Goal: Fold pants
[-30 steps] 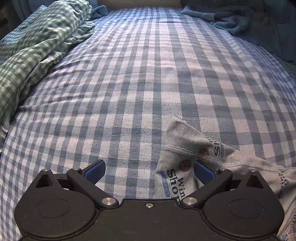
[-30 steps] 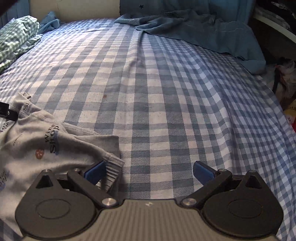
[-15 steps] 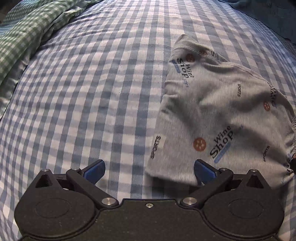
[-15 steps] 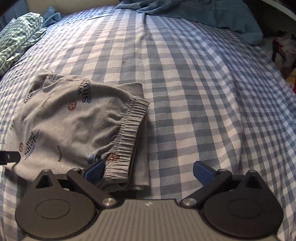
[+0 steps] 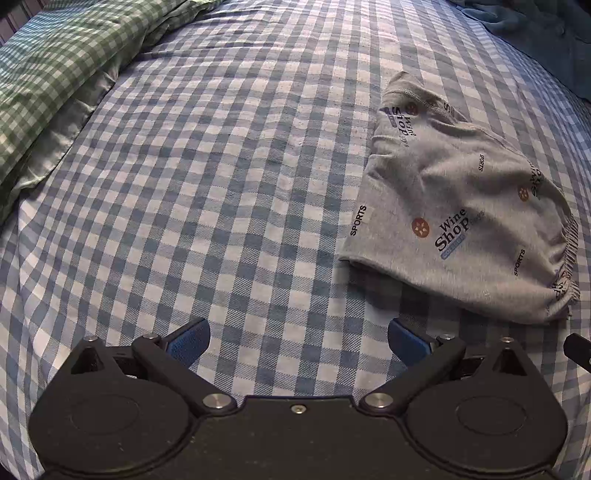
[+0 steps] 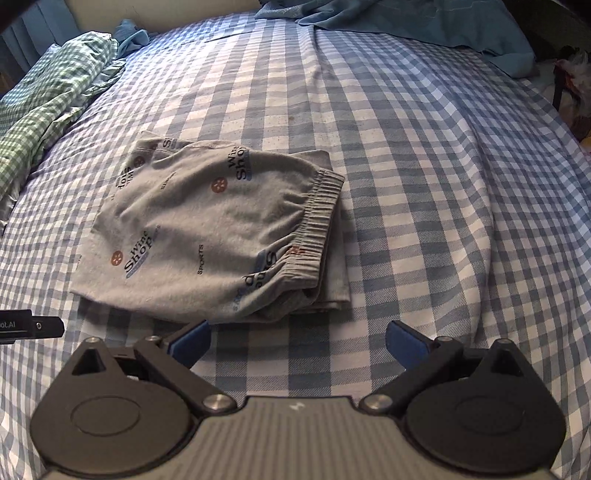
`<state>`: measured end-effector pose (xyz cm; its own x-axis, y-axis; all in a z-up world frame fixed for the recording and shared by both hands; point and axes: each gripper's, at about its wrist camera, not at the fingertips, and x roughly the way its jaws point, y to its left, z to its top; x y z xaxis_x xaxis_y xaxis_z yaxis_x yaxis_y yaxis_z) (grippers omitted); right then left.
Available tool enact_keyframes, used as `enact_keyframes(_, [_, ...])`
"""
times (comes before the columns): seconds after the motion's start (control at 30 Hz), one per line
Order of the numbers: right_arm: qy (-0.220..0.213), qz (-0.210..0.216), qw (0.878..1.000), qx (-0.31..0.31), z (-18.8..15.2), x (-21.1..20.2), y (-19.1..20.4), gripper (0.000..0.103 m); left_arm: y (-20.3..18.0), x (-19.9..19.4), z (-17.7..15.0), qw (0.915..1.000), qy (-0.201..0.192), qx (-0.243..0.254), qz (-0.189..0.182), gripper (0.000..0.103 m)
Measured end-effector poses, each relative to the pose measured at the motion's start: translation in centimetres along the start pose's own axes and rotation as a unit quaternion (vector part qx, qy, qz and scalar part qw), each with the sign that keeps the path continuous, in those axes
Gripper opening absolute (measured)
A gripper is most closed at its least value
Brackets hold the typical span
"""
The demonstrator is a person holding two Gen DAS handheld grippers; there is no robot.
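grey pants [image 6: 207, 236] lie folded into a compact bundle on the blue-and-white checked bedsheet [image 6: 406, 147]; printed with "wine shop" and "sports" lettering and small brown round marks. elastic waistband [image 6: 317, 218] forms the right edge of the bundle in the right wrist view, with a lower layer of the fold showing just past it. in the left wrist view the same pants [image 5: 461, 214] sit to the right of centre, hem corner pointing away from the camera. left gripper [image 5: 299, 338]: blue pads wide apart, nothing between them, only bedsheet [image 5: 221, 184] below; it sits on the near side of the pants, off their left corner, not touching. right gripper [image 6: 297, 338]: also spread wide and empty; its left pad is just beside the near edge of the pants, contact cannot be judged. beyond the pants, to their left, a green checked cloth [image 5: 55, 74] is bunched at the sheet's edge. beyond the pants, to their right, a plain blue cloth [image 6: 424, 26] lies rumpled at the far edge of the bed.
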<state>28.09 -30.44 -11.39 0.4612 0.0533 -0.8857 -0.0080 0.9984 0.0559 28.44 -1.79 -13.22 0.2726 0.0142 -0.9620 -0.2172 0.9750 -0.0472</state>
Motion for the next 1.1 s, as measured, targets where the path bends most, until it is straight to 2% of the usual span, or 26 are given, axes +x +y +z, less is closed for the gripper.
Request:
enact_keyframes(0.5, [-0.016,0.006,1.000,0.021,-1.8,-3.0,2.6,0.103,0.7,-2.0,-1.0,0.9985,-0.018,0.036,-0.036,0.102])
enact_keyframes(0.63, [-0.018,0.018,1.000,0.009,-2.3,-4.3,3.4,0.103,0.9,-3.7,-2.4,0.9964,-0.049,0.048,-0.050,0.102])
enact_keyframes(0.8, [-0.045,0.032,0.998,-0.023,-2.7,-6.2,4.3,0.103,1.5,-6.2,-4.4,0.9931,-0.099,0.025,-0.058,0.102])
enact_keyframes(0.9, [-0.059,0.043,0.997,-0.029,-3.5,-7.6,4.1,0.103,1.5,-7.6,-5.7,0.9911,-0.119,0.014,-0.059,0.102])
enact_keyframes(1.1, [-0.076,0.063,0.994,-0.039,-4.7,-9.6,3.3,0.103,0.5,-10.7,-8.6,0.9848,-0.166,0.023,-0.046,0.102])
